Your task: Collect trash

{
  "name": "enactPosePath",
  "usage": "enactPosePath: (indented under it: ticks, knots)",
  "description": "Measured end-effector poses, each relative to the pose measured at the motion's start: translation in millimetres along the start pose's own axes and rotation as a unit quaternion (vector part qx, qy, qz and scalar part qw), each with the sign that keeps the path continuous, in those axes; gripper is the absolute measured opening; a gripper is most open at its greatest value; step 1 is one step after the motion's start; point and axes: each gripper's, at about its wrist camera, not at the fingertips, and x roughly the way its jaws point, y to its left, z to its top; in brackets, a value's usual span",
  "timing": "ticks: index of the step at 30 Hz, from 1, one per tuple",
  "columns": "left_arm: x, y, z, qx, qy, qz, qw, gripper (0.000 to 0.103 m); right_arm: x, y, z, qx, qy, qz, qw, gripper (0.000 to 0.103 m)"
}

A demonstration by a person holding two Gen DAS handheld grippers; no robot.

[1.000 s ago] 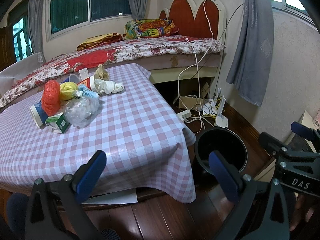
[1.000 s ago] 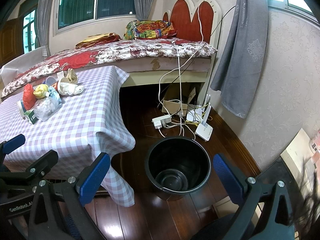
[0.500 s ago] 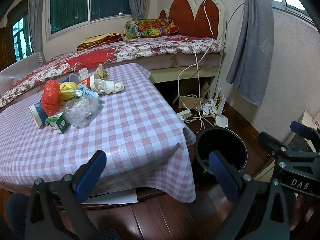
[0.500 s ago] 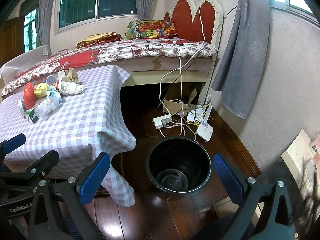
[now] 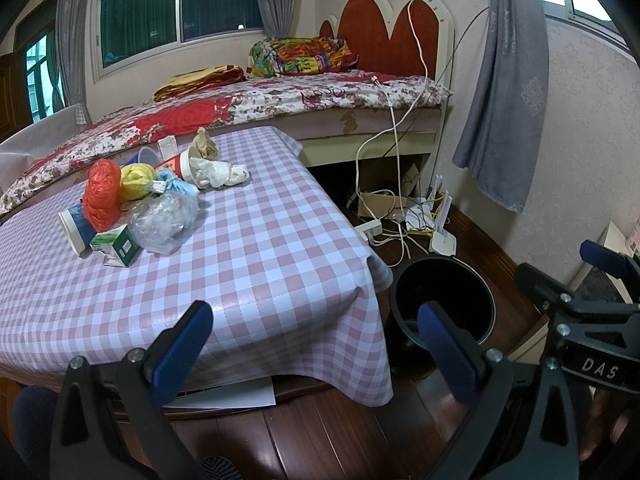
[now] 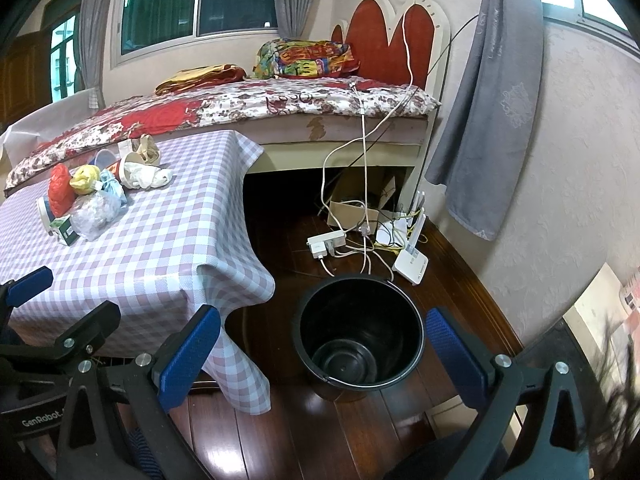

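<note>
right wrist view: both hand-held grippers (image 6: 316,350) (image 5: 310,344) released, black bucket (image 6: 360,332) empty.

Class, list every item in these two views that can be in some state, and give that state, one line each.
left tongs: open, holding nothing
right tongs: open, holding nothing
black bucket: upright on the floor, empty
blue-banded paper cup: lying on its side
red-printed paper cup: lying on its side, white wrapper spilling out
red bag: crumpled
clear bag: crumpled
power strip: plugs inserted
</note>
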Motion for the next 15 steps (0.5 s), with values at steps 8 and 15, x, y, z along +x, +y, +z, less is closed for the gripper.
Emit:
enactPosePath:
  ticks: [8,15]
  knots:
    - [0.6,0.2,-0.8,0.000,0.001,0.000,1.0000,0.103,0.2,0.3,0.2,-0.001,0.000,0.000,1.000,0.103]
    - [1.1,0.6,-1.5,0.000,0.001,-0.001,1.0000,0.103,-0.2,1.0,-0.2,0.000,0.000,0.000,1.000,0.103]
